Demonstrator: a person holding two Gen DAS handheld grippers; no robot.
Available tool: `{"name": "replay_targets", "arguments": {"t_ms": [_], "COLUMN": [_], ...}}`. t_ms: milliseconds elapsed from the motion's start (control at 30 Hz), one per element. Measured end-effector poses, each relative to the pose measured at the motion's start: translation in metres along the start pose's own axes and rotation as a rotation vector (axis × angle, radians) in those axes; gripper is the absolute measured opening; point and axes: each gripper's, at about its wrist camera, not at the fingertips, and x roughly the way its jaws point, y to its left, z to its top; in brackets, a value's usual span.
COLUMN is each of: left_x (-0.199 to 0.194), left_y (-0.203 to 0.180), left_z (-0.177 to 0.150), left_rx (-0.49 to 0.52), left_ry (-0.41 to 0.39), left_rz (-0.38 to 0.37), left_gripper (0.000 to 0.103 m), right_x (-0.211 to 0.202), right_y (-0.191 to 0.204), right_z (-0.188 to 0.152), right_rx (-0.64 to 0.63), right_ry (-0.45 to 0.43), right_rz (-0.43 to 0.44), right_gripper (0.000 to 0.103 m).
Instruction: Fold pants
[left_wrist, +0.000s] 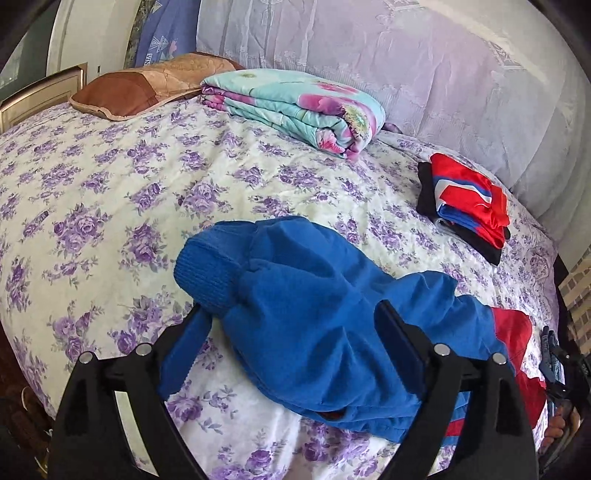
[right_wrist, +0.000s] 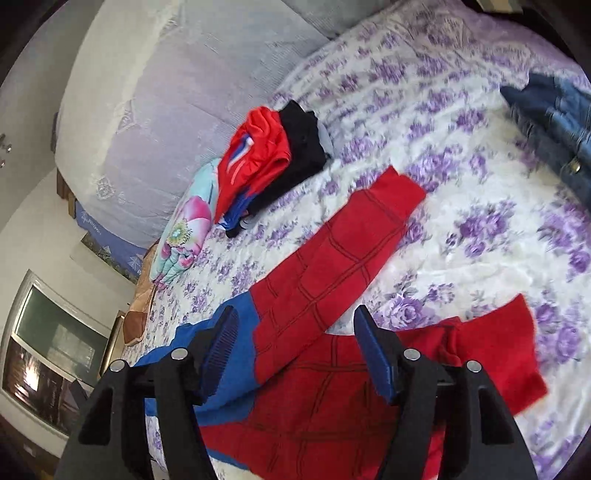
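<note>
The blue and red pants (left_wrist: 306, 317) lie crumpled on the floral bedspread (left_wrist: 110, 206). In the left wrist view the blue part with a ribbed cuff (left_wrist: 207, 273) bunches between my open left gripper's (left_wrist: 291, 317) fingers. In the right wrist view a red web-patterned leg (right_wrist: 332, 251) stretches away across the bedspread (right_wrist: 461, 206), with more red fabric (right_wrist: 491, 350) lower right. My right gripper (right_wrist: 295, 328) is open just above the red and blue cloth, holding nothing.
A stack of folded red, blue and black clothes (left_wrist: 465, 199) sits near the pale headboard cushion (left_wrist: 443, 66). A folded floral blanket (left_wrist: 299, 107) and a brown pillow (left_wrist: 147, 85) lie further back. Denim clothing (right_wrist: 554, 129) lies at the bed's far right.
</note>
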Motion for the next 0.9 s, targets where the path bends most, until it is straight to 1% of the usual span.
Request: {"name": "replay_targets", "arguments": {"t_ms": [33, 100, 167, 200, 233, 267, 300, 333, 367, 400, 467, 567, 700, 767, 800, 833, 867, 900], "left_x": [0.0, 0.001, 0.004, 0.005, 0.007, 0.008, 0.008, 0.008, 0.008, 0.008, 0.008, 0.004, -0.005, -0.007, -0.008, -0.008, -0.008, -0.006], "left_y": [0.001, 0.004, 0.006, 0.006, 0.006, 0.005, 0.004, 0.003, 0.004, 0.005, 0.01, 0.013, 0.011, 0.008, 0.006, 0.005, 0.004, 0.002], "left_z": [0.001, 0.002, 0.002, 0.002, 0.002, 0.002, 0.002, 0.003, 0.004, 0.006, 0.009, 0.011, 0.008, 0.006, 0.004, 0.002, 0.001, 0.0], "left_rx": [-0.003, -0.011, -0.021, -0.023, -0.023, -0.02, -0.015, -0.009, -0.006, -0.009, -0.031, -0.046, -0.057, -0.042, -0.037, -0.036, -0.031, -0.021], "left_ry": [0.0, -0.002, 0.003, 0.006, 0.009, 0.01, 0.007, 0.004, 0.003, 0.014, 0.029, 0.033, 0.031, 0.038, 0.046, 0.05, 0.053, 0.052], "left_rz": [-0.001, 0.004, 0.006, 0.006, 0.007, 0.012, 0.019, 0.025, 0.031, 0.013, -0.018, -0.052, -0.11, -0.122, -0.126, -0.127, -0.128, -0.12], "left_gripper": [0.087, 0.087, 0.087, 0.087, 0.086, 0.086, 0.081, 0.075, 0.061, 0.05, 0.046, 0.042, 0.04, 0.04, 0.042, 0.047, 0.057, 0.061], "right_x": [0.012, 0.029, 0.042, 0.049, 0.055, 0.059, 0.061, 0.062, 0.054, 0.046, 0.025, -0.009, -0.061, -0.084, -0.096, -0.105, -0.111, -0.116], "right_y": [-0.006, -0.014, -0.016, -0.016, -0.015, -0.014, -0.014, -0.013, -0.01, -0.007, 0.001, 0.009, 0.013, 0.012, 0.01, 0.008, 0.007, 0.006], "right_z": [0.002, 0.002, 0.003, 0.004, 0.004, 0.004, 0.004, 0.003, 0.0, -0.002, -0.007, -0.016, -0.032, -0.042, -0.049, -0.054, -0.058, -0.062], "right_rx": [0.027, 0.075, 0.093, 0.094, 0.09, 0.088, 0.088, 0.085, 0.065, 0.037, -0.019, -0.07, -0.13, -0.148, -0.15, -0.15, -0.151, -0.156], "right_ry": [0.02, 0.049, 0.068, 0.076, 0.083, 0.088, 0.09, 0.078, 0.05, 0.022, -0.028, -0.07, -0.14, -0.163, -0.176, -0.184, -0.19, -0.192], "right_rz": [0.0, 0.006, -0.004, -0.005, -0.003, 0.005, 0.019, 0.038, 0.05, 0.052, 0.062, 0.082, 0.094, 0.098, 0.101, 0.104, 0.107, 0.107], "right_gripper": [0.053, 0.05, 0.048, 0.044, 0.035, 0.028, 0.014, 0.008, 0.008, 0.007, 0.007, 0.007, 0.007, 0.007, 0.007, 0.007, 0.007, 0.007]}}
